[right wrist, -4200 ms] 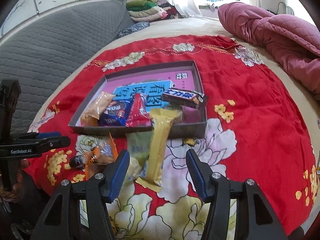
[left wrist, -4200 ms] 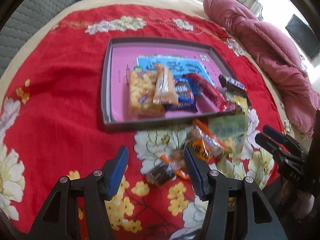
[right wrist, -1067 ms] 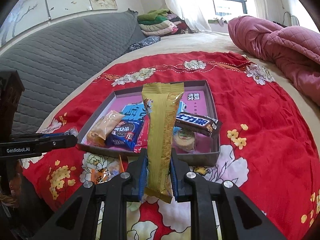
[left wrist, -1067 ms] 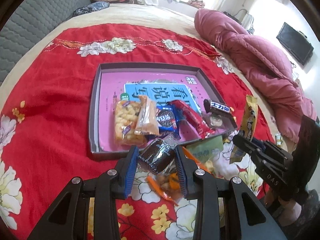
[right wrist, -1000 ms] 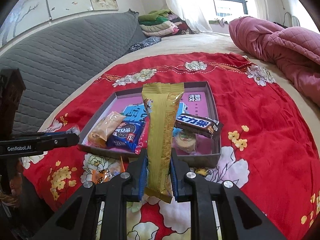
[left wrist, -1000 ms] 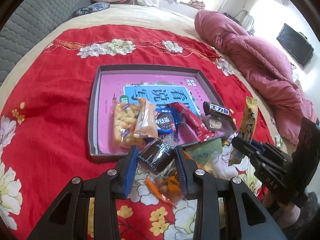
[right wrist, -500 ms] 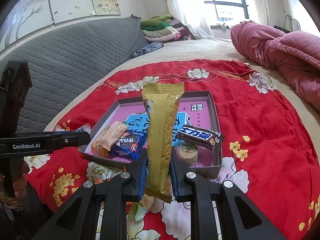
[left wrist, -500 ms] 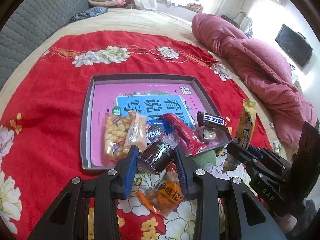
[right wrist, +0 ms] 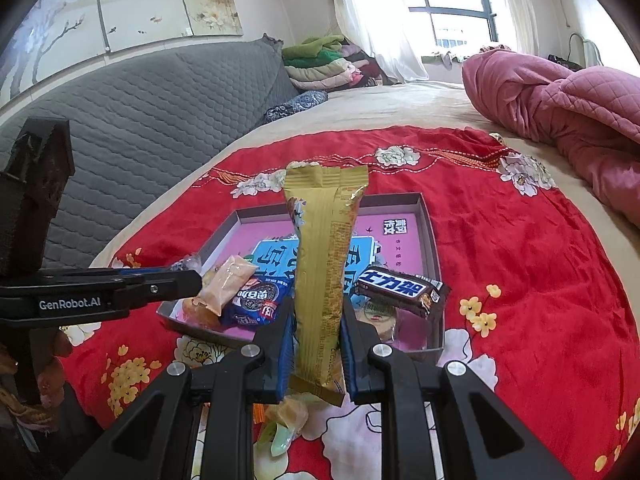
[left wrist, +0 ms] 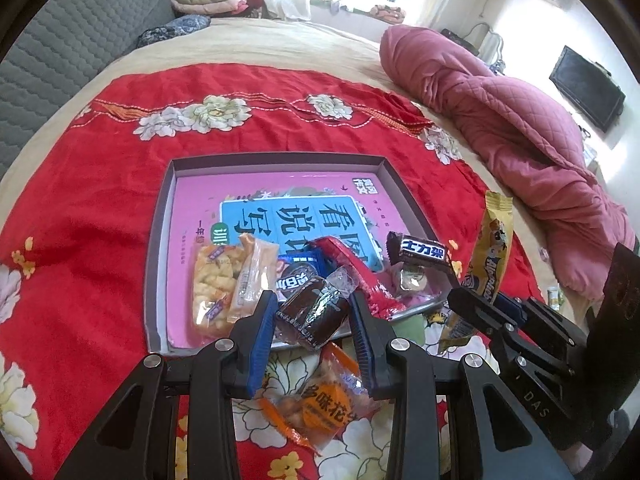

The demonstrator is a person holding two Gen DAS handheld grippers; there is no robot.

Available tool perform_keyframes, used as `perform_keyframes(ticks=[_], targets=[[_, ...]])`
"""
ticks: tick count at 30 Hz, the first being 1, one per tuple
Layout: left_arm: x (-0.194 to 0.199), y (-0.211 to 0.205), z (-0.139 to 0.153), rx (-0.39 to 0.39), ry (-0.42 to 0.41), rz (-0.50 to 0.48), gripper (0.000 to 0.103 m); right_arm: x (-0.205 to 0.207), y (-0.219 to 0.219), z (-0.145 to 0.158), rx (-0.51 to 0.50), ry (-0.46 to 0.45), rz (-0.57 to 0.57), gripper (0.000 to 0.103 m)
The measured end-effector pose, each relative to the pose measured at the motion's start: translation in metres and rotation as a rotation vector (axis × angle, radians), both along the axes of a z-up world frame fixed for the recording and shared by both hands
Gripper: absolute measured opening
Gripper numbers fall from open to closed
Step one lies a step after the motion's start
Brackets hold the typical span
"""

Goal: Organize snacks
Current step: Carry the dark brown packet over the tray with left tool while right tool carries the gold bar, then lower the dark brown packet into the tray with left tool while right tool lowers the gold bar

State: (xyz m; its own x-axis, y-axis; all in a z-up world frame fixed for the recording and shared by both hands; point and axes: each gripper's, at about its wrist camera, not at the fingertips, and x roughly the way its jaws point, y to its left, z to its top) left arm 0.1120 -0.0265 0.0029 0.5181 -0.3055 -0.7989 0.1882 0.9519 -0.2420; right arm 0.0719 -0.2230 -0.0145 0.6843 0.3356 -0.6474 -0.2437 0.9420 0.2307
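While above the tray | left claw clamps dark cake | right claw clamps gold bar

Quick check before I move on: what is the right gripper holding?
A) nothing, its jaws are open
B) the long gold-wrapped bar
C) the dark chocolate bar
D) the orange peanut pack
B: in the right wrist view the right gripper has its jaws clamped on the gold bar, which stands upright in front of the tray.
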Motion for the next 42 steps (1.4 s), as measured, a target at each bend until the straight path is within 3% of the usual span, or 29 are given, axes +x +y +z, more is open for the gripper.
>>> perform_keyframes(ticks=[23, 42], targets=[[0.021, -0.014, -0.014, 0.008, 0.019, -0.004, 0.038, 0.015, 0.005, 0.001, 0.005, -0.013, 0.003, 0.021], [0.036, -0.013, -0.034, 0.019, 0.058, 0.022, 0.038, 0.038, 0.005, -0.017, 0.024, 0.035, 0.008, 0.021]])
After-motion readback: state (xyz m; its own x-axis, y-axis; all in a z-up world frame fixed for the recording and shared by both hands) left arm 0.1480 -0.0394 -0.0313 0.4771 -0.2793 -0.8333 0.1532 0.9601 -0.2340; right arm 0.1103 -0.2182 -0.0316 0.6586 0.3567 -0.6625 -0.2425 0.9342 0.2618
